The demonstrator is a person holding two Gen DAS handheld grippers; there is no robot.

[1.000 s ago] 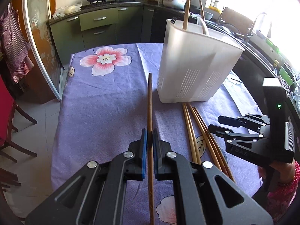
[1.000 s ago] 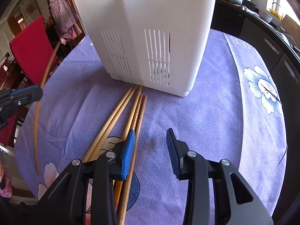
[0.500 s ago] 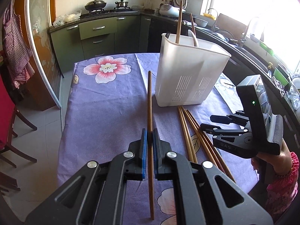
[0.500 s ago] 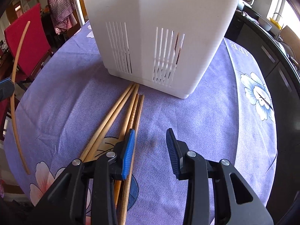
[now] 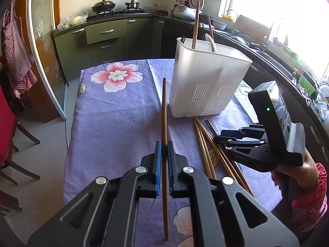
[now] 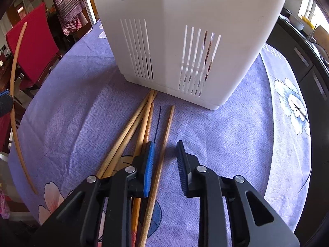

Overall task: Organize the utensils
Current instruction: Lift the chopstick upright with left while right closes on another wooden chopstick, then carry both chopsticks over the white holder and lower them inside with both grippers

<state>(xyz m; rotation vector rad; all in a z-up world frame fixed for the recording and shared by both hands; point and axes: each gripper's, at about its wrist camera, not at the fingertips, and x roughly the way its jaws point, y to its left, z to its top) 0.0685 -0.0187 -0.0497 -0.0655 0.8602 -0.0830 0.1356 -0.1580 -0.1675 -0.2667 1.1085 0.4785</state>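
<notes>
We see the left claw (image 5: pixel 163 160) clamped tight on a single brown chopstick (image 5: pixel 164 111), whose long axis runs away from the camera toward the far edge of the surface (image 5: pixel 115 123); its near end passes below the claw and hangs clear of the cloth. In the right wrist view the same stick appears only as a bowed line at the left margin, and the left claw is cut off there to a blue tip.

The right claw (image 6: pixel 164 160) stands over the loose chopsticks (image 6: pixel 131 127) that lie fanned on the purple flowered cloth, their far tips converging just before the near wall of the white utensil holder (image 5: pixel 207 82). Its jaws have just been closing, yet a gap remains: one chopstick (image 6: pixel 162 144) lies between them, close against the blue left pad, while the right pad stands apart from it. This stick points toward the holder, slightly splayed from the others. The near ends of all these sticks are hidden beneath the claw's body.

The holder stands upright toward the right edge of the surface. Handles rise above its rim; through the slots we make out only dark slivers of what it holds.
</notes>
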